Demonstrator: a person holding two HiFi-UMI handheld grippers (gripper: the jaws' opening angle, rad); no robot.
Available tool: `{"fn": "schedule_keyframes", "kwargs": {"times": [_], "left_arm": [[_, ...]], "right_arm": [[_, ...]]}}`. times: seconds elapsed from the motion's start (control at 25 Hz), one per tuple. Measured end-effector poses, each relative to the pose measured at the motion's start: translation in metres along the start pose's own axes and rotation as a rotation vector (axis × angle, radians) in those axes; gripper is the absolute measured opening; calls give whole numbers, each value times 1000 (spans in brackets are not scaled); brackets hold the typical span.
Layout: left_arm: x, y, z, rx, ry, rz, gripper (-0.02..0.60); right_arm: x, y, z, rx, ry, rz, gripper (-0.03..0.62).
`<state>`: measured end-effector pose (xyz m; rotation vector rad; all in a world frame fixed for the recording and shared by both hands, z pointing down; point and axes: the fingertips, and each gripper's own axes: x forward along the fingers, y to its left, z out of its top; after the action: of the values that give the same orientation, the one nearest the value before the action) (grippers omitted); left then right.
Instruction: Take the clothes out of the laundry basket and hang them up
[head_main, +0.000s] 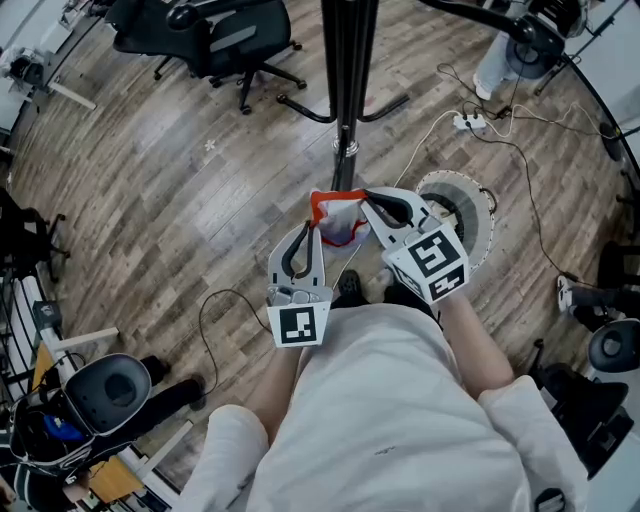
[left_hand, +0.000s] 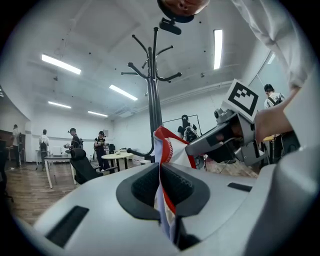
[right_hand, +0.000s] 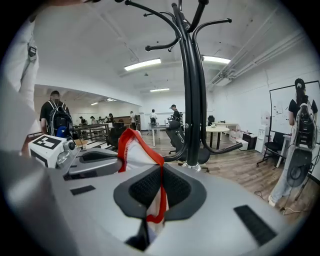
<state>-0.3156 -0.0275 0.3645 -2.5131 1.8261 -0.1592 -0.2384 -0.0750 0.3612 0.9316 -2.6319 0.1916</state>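
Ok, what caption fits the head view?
Left gripper and right gripper pinch a red-trimmed garment by the coat stand.

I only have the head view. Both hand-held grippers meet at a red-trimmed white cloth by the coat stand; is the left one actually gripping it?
Observer: Yes, the left hand-held gripper is shut, the garment pinched in its jaws.
Reviewer: And the right?
Observer: The right hand-held gripper is shut on the red trim too.
Reviewer: Anything on the stand's hooks?
Observer: The hooks on the coat stand look bare.
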Motion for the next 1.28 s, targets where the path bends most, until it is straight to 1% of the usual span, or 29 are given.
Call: {"fn": "schedule_keyframes", "kwargs": {"times": [0.16,0.36,0.48,0.68,0.84,1.12,1.28], "left_arm": [[-3,6,5,-13,-23,0,28],[-3,10,6,-59,-58,-37,23],[-2,17,11,-65,-63,-24,21],[6,34,24,-12,-77,16,21],[15,44,38,42,-72,25,21],[19,44,65,119,-131,-5,21],[21,41,64,134,-118,-43,21]], "right_arm": [[-7,2,0,-16,-1,-7,15],[-9,3,0,-27,1,-15,15],[-10,9,2,-31,11,4,17],[-9,19,11,-69,-7,25,17],[-6,24,17,-75,-15,40,17],[-2,36,10,-53,5,86,25],[-4,34,17,-22,-23,97,18]]}}
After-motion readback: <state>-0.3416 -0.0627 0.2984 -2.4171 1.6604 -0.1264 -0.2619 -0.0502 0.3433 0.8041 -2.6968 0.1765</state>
